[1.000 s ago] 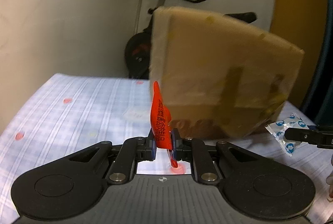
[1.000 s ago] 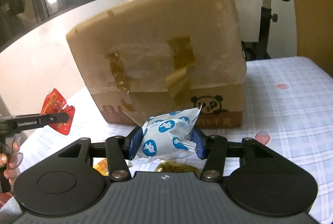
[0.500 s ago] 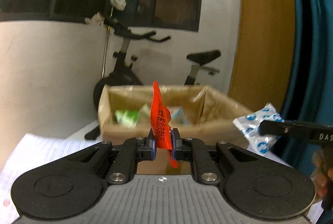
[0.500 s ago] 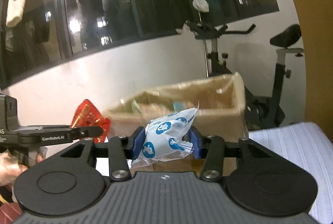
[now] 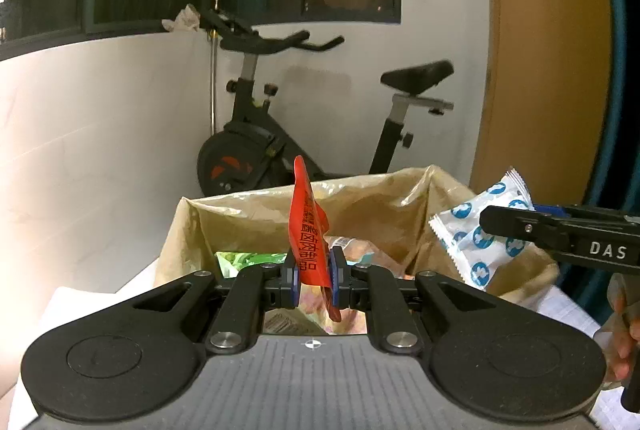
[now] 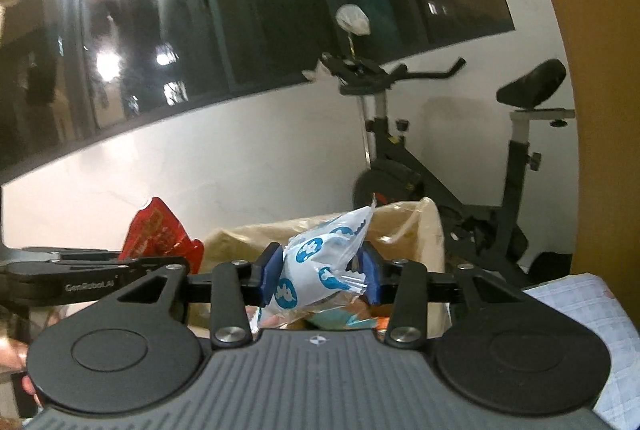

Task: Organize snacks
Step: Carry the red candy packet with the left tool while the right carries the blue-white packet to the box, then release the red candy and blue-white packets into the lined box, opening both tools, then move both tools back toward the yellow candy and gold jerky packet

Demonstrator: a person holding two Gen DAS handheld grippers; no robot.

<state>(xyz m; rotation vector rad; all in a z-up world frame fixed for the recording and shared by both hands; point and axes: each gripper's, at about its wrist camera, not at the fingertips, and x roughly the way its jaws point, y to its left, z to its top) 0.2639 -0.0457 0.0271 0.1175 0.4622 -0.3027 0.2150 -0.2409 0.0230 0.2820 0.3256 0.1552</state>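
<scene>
Standing on edge between the blue pads of the left tongs [image 5: 314,280], a red snack packet [image 5: 308,230] with dark printed characters rises above the closed jaws, and its lower corner hangs below them. The right tongs [image 6: 320,272] are clamped on a white packet with blue round prints [image 6: 320,262], which bulges between their blue pads and pokes up past them. In the left wrist view that white packet [image 5: 476,230] shows at the right, pinched at the tip of the right tongs' black finger, with part of a hand [image 5: 624,334] below it. In the right wrist view the red packet [image 6: 160,234] shows at the left, gripped at the end of the left tongs.

Both packets hang over an open cardboard box [image 5: 376,202] with a crinkled plastic liner. Other snack wrappers lie inside it, among them a green one [image 5: 244,260]. The box stands on a light checked cloth [image 6: 580,306], whose surface shows at the right edge. Behind the box stands an exercise bike [image 5: 288,134] against a white wall [image 5: 100,134], below dark windows.
</scene>
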